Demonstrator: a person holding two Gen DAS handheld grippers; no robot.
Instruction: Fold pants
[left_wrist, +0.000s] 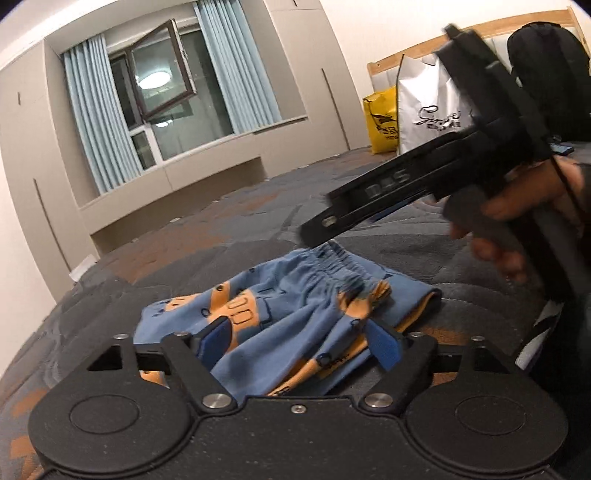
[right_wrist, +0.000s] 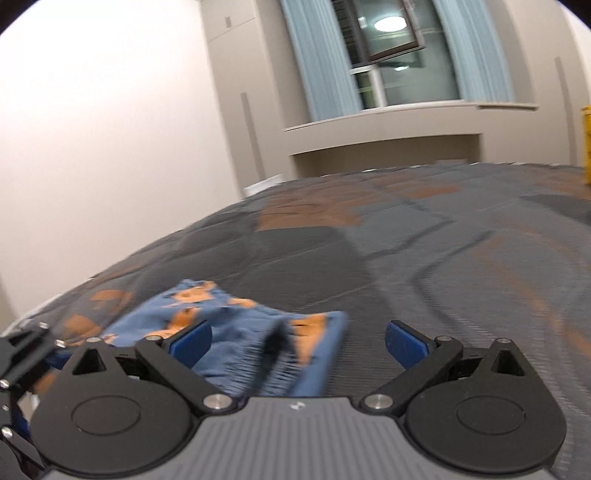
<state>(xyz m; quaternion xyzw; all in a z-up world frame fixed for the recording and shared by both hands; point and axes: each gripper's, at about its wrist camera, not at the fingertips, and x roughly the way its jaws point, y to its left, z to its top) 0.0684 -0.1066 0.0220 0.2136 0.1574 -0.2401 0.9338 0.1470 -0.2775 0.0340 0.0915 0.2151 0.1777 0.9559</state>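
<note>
Small blue pants (left_wrist: 291, 314) with orange cartoon prints lie bunched on the grey and orange bed cover (left_wrist: 207, 236). My left gripper (left_wrist: 301, 341) is open just above their near edge, with cloth between its blue pads, not clamped. In the left wrist view the right gripper's black body (left_wrist: 406, 192) hovers above the elastic waistband (left_wrist: 340, 262), held by a hand. In the right wrist view my right gripper (right_wrist: 299, 343) is open, just above the pants (right_wrist: 236, 343), which look blurred. Part of the left gripper (right_wrist: 22, 369) shows at the left edge.
A yellow bag (left_wrist: 382, 123), a white bag (left_wrist: 428, 110) and a black backpack (left_wrist: 546, 74) stand by the wooden headboard at the back right. A window with blue curtains (left_wrist: 162, 96) faces the bed. The bed cover (right_wrist: 443, 258) stretches far ahead.
</note>
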